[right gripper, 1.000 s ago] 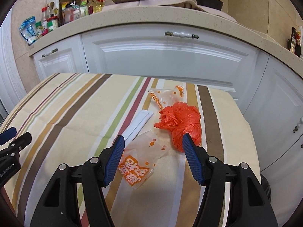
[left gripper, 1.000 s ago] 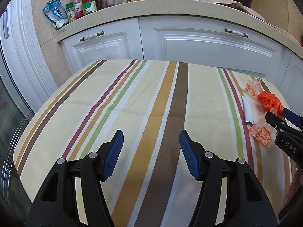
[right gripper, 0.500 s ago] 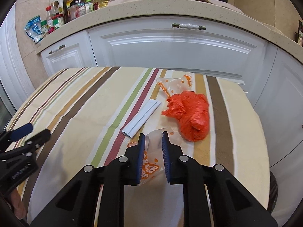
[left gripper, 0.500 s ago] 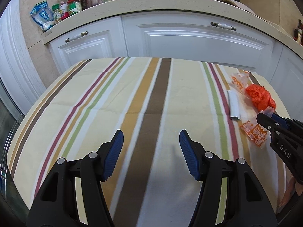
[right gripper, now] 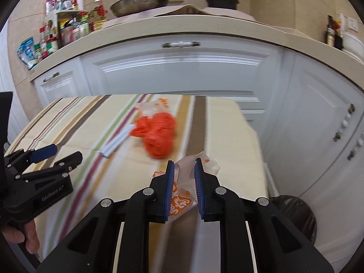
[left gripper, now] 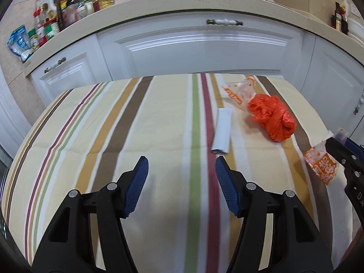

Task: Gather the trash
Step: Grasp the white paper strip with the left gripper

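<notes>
My right gripper point(right gripper: 184, 162) is shut on a clear wrapper with orange print point(right gripper: 182, 202), held just above the right end of the striped tablecloth point(left gripper: 113, 125). The left wrist view shows that wrapper point(left gripper: 320, 163) hanging from the right gripper point(left gripper: 336, 140) at the far right. My left gripper point(left gripper: 180, 161) is open with nothing between its fingers. It hovers just short of a folded white paper point(left gripper: 221, 134). A crumpled orange plastic bag point(left gripper: 271, 119) lies right of the paper, with a second printed wrapper point(left gripper: 238, 91) behind it.
A bin lined with a black bag point(right gripper: 293, 218) stands on the floor off the table's right end. White cabinets point(left gripper: 204, 50) run close behind the table. Bottles and jars point(left gripper: 56, 16) crowd the counter's left. A hand point(right gripper: 25, 238) holds the left gripper point(right gripper: 67, 151).
The right gripper closed on the printed wrapper and carried it up and right, toward the table's end. The left gripper moved right across the cloth, close to the white paper.
</notes>
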{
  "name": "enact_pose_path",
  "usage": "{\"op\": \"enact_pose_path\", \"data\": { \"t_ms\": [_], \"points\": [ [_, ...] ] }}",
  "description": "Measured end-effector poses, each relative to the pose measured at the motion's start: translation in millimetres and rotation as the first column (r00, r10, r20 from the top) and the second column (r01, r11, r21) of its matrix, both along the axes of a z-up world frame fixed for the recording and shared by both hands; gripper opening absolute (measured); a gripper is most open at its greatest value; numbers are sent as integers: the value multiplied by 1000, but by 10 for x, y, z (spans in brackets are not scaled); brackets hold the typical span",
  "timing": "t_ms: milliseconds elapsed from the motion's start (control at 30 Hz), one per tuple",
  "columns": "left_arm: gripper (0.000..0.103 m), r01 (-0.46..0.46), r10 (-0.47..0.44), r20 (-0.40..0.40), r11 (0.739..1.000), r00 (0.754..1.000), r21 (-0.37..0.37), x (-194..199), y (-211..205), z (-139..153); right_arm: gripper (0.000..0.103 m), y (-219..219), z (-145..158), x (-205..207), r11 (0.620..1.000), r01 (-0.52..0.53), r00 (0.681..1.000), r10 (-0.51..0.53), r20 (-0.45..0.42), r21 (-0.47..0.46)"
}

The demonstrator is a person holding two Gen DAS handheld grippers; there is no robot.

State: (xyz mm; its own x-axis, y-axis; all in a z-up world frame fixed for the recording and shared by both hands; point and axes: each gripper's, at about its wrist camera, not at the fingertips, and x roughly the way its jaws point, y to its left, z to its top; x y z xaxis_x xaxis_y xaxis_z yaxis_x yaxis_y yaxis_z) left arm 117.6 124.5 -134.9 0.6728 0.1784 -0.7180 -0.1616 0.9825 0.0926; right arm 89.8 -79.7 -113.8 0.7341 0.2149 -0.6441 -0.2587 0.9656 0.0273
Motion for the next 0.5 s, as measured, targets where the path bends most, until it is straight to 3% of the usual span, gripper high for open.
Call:
{"op": "enact_pose_path", "data": {
  "t_ms": [500],
  "points": [
    [60, 22, -19, -69, 999, 997, 45, 492, -274, -171, 19, -471, -49, 226, 998, 49, 998, -50, 27, 31]
  ]
}}
